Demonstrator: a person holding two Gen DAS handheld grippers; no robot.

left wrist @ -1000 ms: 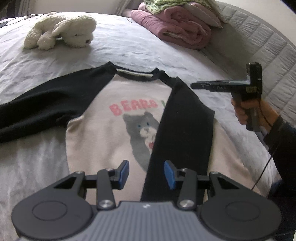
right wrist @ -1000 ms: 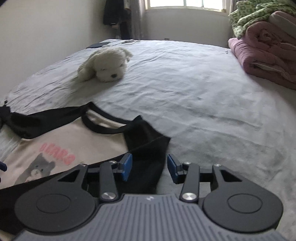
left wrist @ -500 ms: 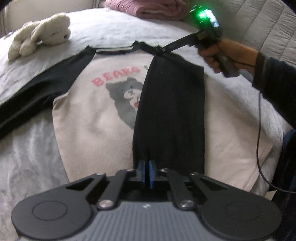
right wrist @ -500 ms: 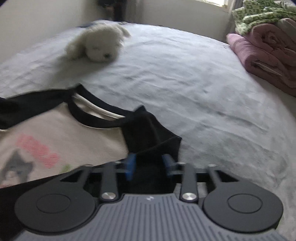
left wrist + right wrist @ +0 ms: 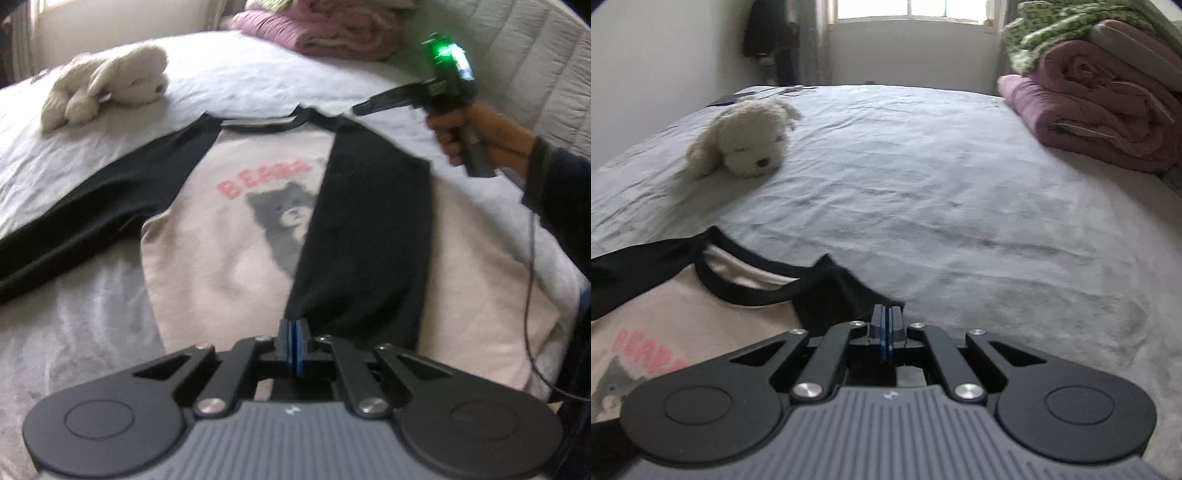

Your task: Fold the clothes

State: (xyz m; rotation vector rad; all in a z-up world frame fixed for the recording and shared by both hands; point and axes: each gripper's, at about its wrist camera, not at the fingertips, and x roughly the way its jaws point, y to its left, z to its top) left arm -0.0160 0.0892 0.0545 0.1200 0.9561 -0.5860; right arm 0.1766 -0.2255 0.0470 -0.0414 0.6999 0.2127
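Both tools are clenched: the left gripper (image 5: 293,341) has its blue pads pressed together at the cuff end of the black sleeve (image 5: 364,236), and the fabric edge meets the pads there, so it appears pinched, though blur keeps the contact from being certain; the right gripper (image 5: 886,332) has its pads together at the shoulder end of that same sleeve (image 5: 842,299), where the dark cloth bunches up against the fingertips; in the left wrist view the right gripper (image 5: 364,107) shows from outside, held in a hand (image 5: 476,129) above the bed's right edge, a green light glowing on its top, its tip at the shirt's shoulder.

Shirt (image 5: 221,258): cream body with a grey bear print and pink lettering, black collar and black sleeves; it lies flat, front up, near the bed's front edge, collar toward the far side; the sleeve on the right is folded in over the chest and runs straight down toward the hem; the other sleeve (image 5: 85,218) stretches out toward the bed's left edge.

Grey bedsheet (image 5: 942,206) is wrinkled; a white plush dog (image 5: 746,144) lies beyond the collar toward the far left corner; a folded pink quilt (image 5: 1100,114) sits at the far right corner with a green patterned blanket (image 5: 1060,33) on top.
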